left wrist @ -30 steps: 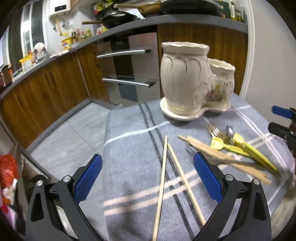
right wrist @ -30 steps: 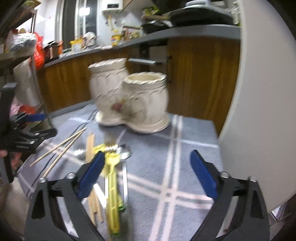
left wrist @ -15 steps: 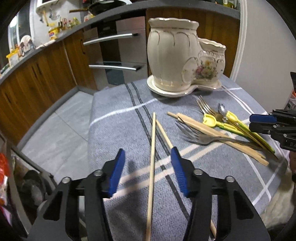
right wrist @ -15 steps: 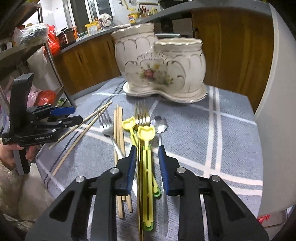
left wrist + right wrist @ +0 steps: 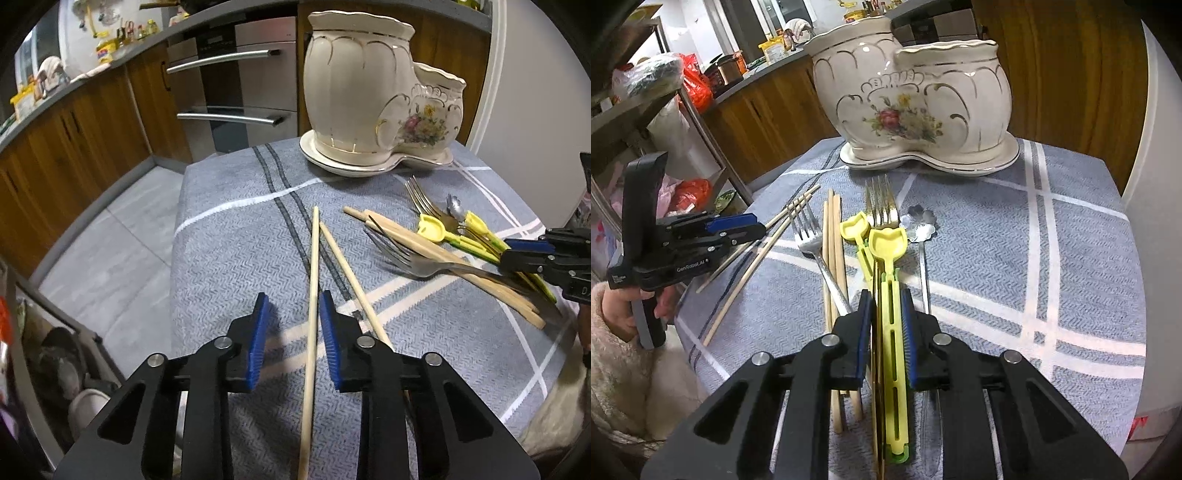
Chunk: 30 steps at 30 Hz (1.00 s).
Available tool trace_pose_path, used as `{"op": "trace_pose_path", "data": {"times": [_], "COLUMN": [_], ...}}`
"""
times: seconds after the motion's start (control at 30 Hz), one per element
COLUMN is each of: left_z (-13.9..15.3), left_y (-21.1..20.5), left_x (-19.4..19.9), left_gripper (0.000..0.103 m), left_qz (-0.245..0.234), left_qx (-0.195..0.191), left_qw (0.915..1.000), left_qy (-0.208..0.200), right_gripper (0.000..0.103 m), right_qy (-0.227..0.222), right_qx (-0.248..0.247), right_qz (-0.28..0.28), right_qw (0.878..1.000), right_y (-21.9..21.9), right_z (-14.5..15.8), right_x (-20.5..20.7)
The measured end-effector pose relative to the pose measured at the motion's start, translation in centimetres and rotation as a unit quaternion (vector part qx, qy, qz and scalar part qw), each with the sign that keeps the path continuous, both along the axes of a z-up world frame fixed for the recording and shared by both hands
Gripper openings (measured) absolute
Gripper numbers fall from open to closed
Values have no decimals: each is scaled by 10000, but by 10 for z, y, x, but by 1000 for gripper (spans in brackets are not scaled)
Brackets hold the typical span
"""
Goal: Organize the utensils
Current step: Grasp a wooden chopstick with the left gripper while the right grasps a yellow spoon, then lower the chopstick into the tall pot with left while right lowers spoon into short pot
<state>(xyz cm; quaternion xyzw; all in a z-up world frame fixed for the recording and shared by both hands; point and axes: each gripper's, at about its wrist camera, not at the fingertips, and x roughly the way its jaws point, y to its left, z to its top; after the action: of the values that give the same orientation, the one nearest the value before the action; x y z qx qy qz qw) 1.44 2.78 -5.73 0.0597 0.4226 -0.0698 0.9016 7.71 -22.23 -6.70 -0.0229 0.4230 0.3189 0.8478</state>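
A cream ceramic two-pot utensil holder [image 5: 354, 92] [image 5: 908, 99] stands at the far side of the grey cloth. Two pale chopsticks [image 5: 313, 266] lie crossed near me. My left gripper [image 5: 293, 336] has its jaws closing around one of them; it lies against the right pad, with a gap on the left. My right gripper [image 5: 886, 332] is closing too, its pads pressed on a yellow-handled utensil [image 5: 886, 240] and the gold fork [image 5: 882, 206] beside it. A silver fork [image 5: 809, 236], two wooden sticks [image 5: 833, 236], a second yellow utensil [image 5: 855, 229] and a flower spoon [image 5: 921, 223] lie alongside.
The striped grey cloth [image 5: 240, 240] covers a small table; its left edge drops to a tiled floor [image 5: 110, 240]. Wooden cabinets and steel drawers [image 5: 229, 85] stand behind. A metal rack with bags [image 5: 665, 92] is at the left, a white wall [image 5: 1156, 221] at the right.
Both pairs of jaws narrowed from wide open. The left came in around one chopstick. The right dropped onto the yellow utensil and gold fork and closed on them.
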Motion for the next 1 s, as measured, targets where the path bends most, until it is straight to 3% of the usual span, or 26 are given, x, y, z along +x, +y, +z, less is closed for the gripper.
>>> {"op": "trace_pose_path", "data": {"times": [0.2,0.47,0.73,0.83,0.9,1.0], "left_z": [0,3,33,53,70,90], "left_y": [-4,0,12,19,26,31], "left_x": [2,-1,-11,-20,-27,-31], "left_gripper": [5,5,5,5,5,5], "left_qz": [-54,-31,162,-103,-441,-690], "left_qx": [63,-15,-429,-1088,-1878,-2478], "left_qw": [9999,9998,9950,9872,9719,9537], "left_qy": [-81,-205,-891,-1162,-1351,-1558], "right_gripper": [9,9,9,9,9,9], "right_qy": [-228,-575,-1261,-1489,-1601,-1794], "right_qx": [108,368,744,967,1115,1289], "right_qz": [-56,-124,-362,-546,-649,-806], "right_qw": [9997,9976,9886,9826,9786,9720], "right_y": [-2,-8,-18,-27,-32,-36], "right_z": [10,25,49,57,61,71], "right_x": [-8,-14,-24,-26,-25,-22]}}
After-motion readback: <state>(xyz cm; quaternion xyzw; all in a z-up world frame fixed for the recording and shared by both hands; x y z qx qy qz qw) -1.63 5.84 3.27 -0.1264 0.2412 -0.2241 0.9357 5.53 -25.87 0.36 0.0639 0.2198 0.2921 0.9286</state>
